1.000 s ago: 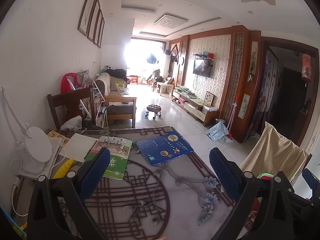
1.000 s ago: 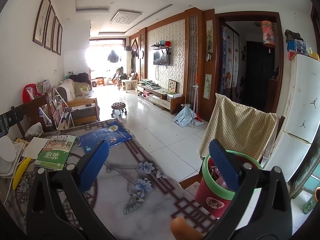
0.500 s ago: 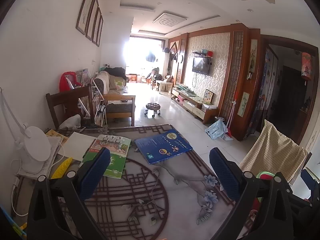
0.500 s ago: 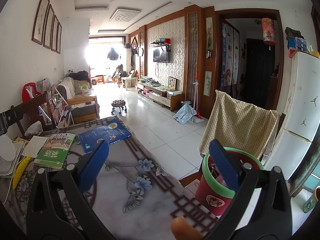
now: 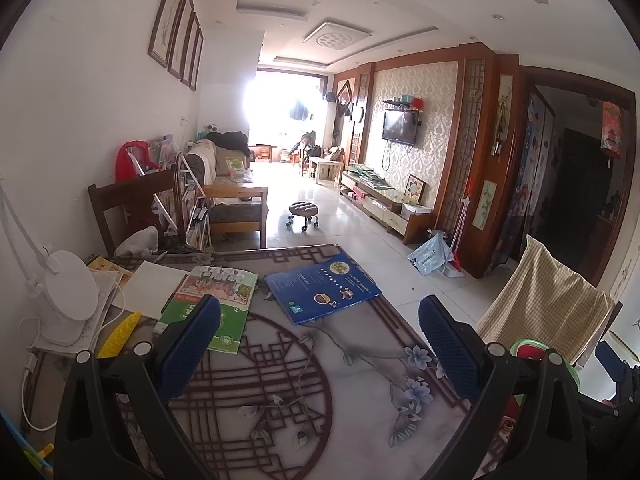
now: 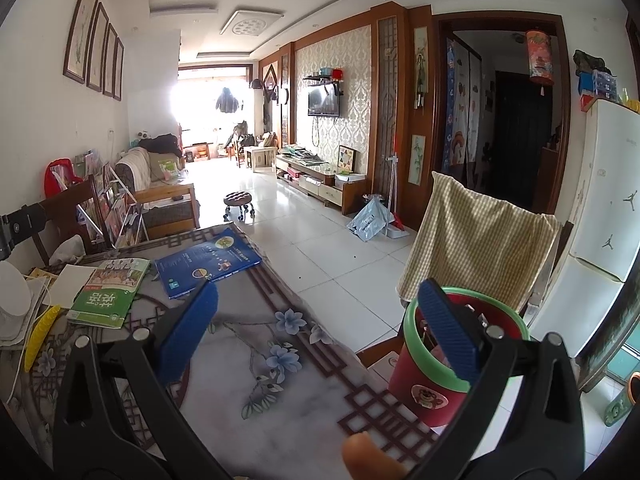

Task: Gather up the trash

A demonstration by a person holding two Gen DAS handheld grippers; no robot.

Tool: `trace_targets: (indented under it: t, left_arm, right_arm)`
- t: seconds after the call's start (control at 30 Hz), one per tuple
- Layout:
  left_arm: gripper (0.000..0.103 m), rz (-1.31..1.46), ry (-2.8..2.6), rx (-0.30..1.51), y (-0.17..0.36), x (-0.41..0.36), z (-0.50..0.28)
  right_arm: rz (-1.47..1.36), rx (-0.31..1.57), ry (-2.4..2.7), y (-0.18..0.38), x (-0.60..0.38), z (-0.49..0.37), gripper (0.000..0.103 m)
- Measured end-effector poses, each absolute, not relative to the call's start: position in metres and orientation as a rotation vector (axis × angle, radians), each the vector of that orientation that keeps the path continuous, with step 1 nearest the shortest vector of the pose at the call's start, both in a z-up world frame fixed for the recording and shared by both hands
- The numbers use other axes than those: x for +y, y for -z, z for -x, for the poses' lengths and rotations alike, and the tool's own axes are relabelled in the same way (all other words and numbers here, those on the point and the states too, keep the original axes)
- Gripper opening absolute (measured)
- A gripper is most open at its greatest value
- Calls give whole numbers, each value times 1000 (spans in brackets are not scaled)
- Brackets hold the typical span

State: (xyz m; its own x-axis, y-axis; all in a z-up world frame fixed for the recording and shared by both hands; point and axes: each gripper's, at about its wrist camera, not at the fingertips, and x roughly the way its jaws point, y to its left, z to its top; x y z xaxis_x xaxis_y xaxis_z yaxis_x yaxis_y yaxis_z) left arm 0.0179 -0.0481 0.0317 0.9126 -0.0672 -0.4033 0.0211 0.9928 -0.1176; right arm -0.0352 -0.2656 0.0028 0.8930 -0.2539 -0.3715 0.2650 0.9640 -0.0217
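Observation:
A red trash bin (image 6: 430, 376) with a green rim stands just past the table's right edge, in front of a chair draped with a checked cloth (image 6: 476, 236); some scraps lie inside it. My right gripper (image 6: 316, 324) hovers open above the table (image 6: 280, 392), its right finger over the bin's rim. The left gripper (image 5: 320, 340) is open too, empty, above the patterned tabletop (image 5: 280, 380). The bin's green rim (image 5: 532, 350) peeks out behind the left gripper's right finger. No loose trash shows on the table.
A blue book (image 5: 322, 288), a green book (image 5: 212, 308), white paper (image 5: 154, 288), a yellow object (image 5: 120, 334) and a white lamp base (image 5: 68, 300) lie at the table's far left. A fingertip (image 6: 368, 458) shows at the bottom. A white fridge (image 6: 596, 240) stands right.
Both views have shifted slightly; the right gripper has drifted a little so the bin sits more directly behind its right finger. Both grippers stay open and empty.

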Motion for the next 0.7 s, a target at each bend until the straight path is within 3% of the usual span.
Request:
trace_targets:
  t: [0.47,0.7]
  left_arm:
    - [95,113,44,468,-20,-57,-27]
    - [95,112,-43,539,6,-60,-35]
  right_arm:
    - [-28,441,251,11,-276,24,99]
    - [11,586,147,51,-281,-8,99]
